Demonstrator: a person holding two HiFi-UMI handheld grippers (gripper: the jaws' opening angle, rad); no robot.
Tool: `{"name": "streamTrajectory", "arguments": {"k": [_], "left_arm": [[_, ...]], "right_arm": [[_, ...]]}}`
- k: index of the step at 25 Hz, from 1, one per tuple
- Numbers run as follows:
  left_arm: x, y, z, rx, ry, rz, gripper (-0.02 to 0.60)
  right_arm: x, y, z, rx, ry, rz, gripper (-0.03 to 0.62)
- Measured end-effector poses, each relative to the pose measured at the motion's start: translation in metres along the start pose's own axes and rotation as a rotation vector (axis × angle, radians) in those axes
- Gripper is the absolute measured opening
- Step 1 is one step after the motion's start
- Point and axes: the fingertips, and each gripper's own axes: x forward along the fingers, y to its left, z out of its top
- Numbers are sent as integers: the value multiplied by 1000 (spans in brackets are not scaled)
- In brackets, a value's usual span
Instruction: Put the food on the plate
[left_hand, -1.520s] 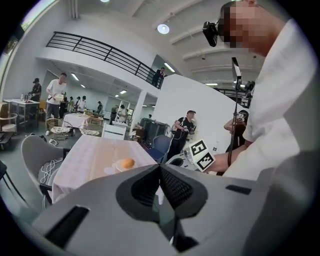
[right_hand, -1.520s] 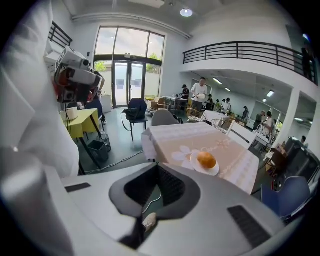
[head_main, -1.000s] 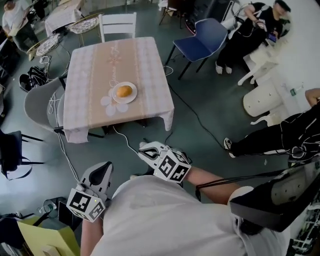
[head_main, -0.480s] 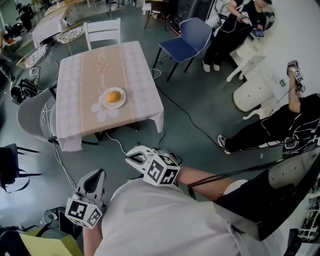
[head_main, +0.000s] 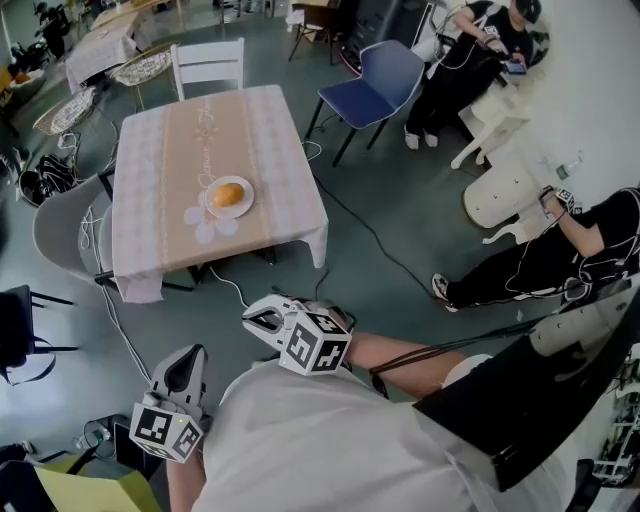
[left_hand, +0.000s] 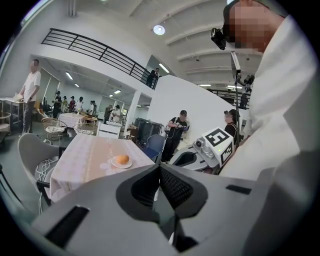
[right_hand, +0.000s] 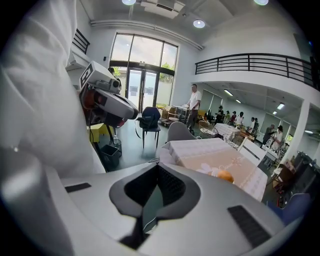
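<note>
A round orange bun (head_main: 227, 194) lies on a white plate (head_main: 243, 205) on the table with the pink checked cloth (head_main: 160, 190), well ahead of me. The bun (left_hand: 121, 159) and plate (left_hand: 115, 165) appear small in the left gripper view; the bun (right_hand: 225, 176) also shows in the right gripper view. Both grippers hang close to my body, far from the table. My left gripper (head_main: 182, 375) is shut and empty, its jaws meeting (left_hand: 160, 170). My right gripper (head_main: 259, 318) is shut with nothing in it (right_hand: 157, 172).
A white chair (head_main: 208, 62) stands behind the table, a grey chair (head_main: 58, 225) at its left, a blue chair (head_main: 380, 80) at its right. A cable (head_main: 385, 250) runs across the floor. People (head_main: 540, 270) sit at the right. A yellow box (head_main: 75, 490) sits by my left side.
The head view has shifted, so the table sits a little further left and up in the picture. Both grippers have drawn slightly lower and nearer to my body; they stay shut.
</note>
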Motion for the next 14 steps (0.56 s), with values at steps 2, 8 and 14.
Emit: {"name": "streamTrajectory", "arguments": {"k": [2,8,14], "left_arm": [[-2,1,-2,-4,0,4,11],[-3,4,-6,-3,9,5,11],[-6,-1,-7,-29,12,28,9]], "right_arm": [[2,2,1,-4,0,5,12],[6,3,2,-6,2,23,12],[7,8,2,-5,-1,47,12]]}}
